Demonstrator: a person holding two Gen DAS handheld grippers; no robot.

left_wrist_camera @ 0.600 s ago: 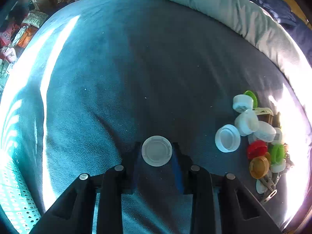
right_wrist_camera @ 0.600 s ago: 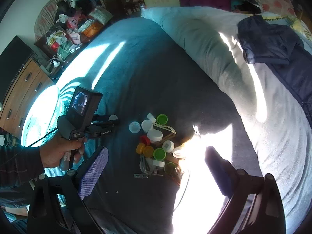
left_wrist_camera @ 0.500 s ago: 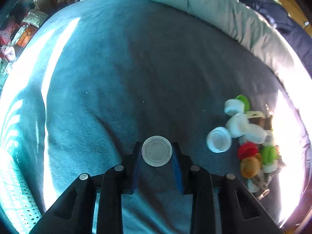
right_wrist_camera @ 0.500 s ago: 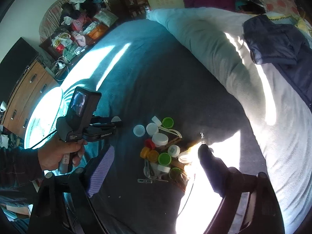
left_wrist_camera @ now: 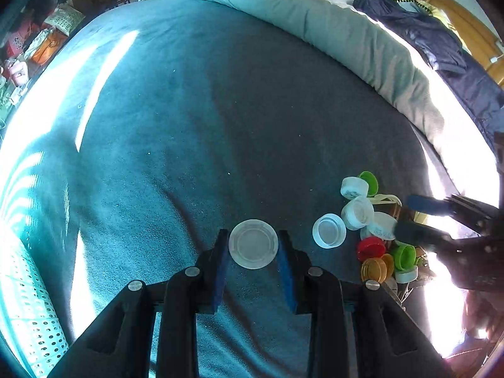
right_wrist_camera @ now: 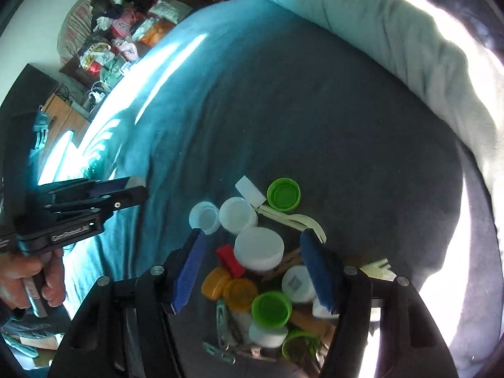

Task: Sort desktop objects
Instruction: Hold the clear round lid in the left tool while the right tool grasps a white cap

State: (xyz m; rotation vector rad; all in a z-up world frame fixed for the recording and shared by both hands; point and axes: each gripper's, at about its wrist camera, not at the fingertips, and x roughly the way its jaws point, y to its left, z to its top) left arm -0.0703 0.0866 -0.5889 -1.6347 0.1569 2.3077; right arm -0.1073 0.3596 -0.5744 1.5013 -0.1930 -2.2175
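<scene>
My left gripper (left_wrist_camera: 253,252) is shut on a clear white cap (left_wrist_camera: 253,244), held flat above the dark teal blanket (left_wrist_camera: 189,110). To its right lies a pile of caps: white (left_wrist_camera: 329,230), red (left_wrist_camera: 371,248), orange (left_wrist_camera: 374,269) and green (left_wrist_camera: 403,255). My right gripper (right_wrist_camera: 252,242) hangs low over that pile, open. A wide white cap (right_wrist_camera: 259,249) sits between its blue pads without touching them. Around it lie a red cap (right_wrist_camera: 230,260), orange caps (right_wrist_camera: 241,293) and a green cap (right_wrist_camera: 271,308). In the right wrist view the left gripper (right_wrist_camera: 132,189) shows at the left, in a person's hand (right_wrist_camera: 47,280).
Plastic forks (right_wrist_camera: 299,220), wooden clothespins (right_wrist_camera: 285,264) and metal clips (right_wrist_camera: 223,315) are mixed into the pile. A pale rolled duvet (left_wrist_camera: 346,37) borders the blanket at the back, with dark clothing (left_wrist_camera: 441,47) beyond. Strong sunlight washes out the right side. A perforated basket (left_wrist_camera: 34,321) is at the lower left.
The right gripper has dropped close over the pile and its jaws have narrowed around the wide white cap. The left gripper still holds its cap; the right gripper now shows in its view.
</scene>
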